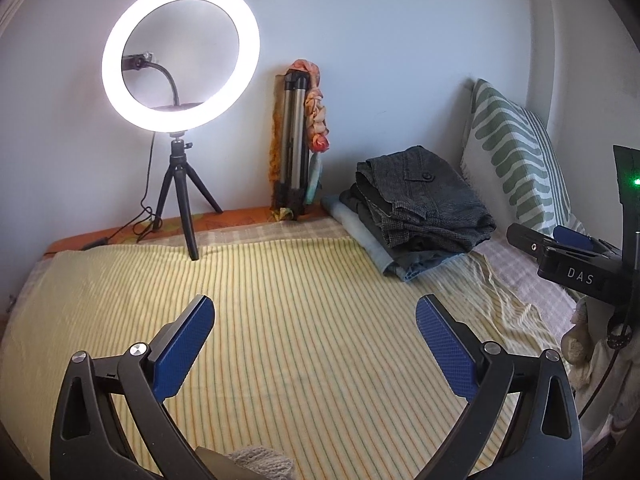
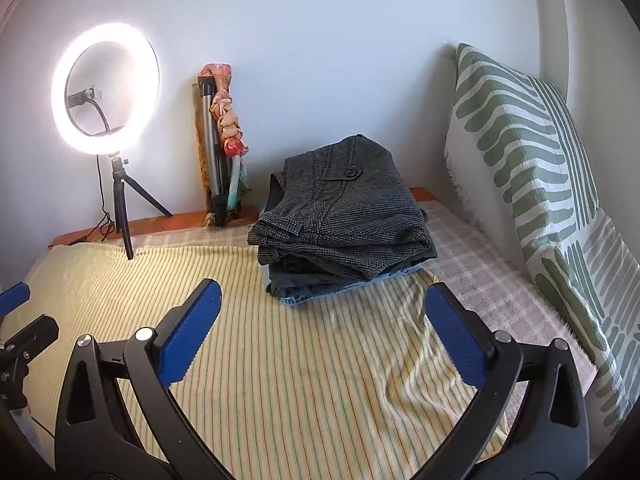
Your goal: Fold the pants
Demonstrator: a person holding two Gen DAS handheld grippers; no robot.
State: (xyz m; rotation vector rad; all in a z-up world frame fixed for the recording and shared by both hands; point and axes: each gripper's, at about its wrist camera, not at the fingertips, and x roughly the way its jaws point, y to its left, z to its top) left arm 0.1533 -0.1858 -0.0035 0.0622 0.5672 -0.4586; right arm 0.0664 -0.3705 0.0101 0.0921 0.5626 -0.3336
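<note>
From the left wrist, the left tongs [image 1: 314, 320] stand wide apart, gripping nothing, above the yellow striped sheet [image 1: 280, 300] on the bed. The folded pants [image 1: 424, 204] sit stacked at the far right, near the green patterned pillow [image 1: 516, 160]. A lit ring light [image 1: 180, 56] stands far left.

From the right wrist, the right tongs [image 2: 324, 312] are likewise spread wide, holding nothing. The grey checked pants top the stack just ahead, beside the pillow. The left tongs show at the left edge.
</note>
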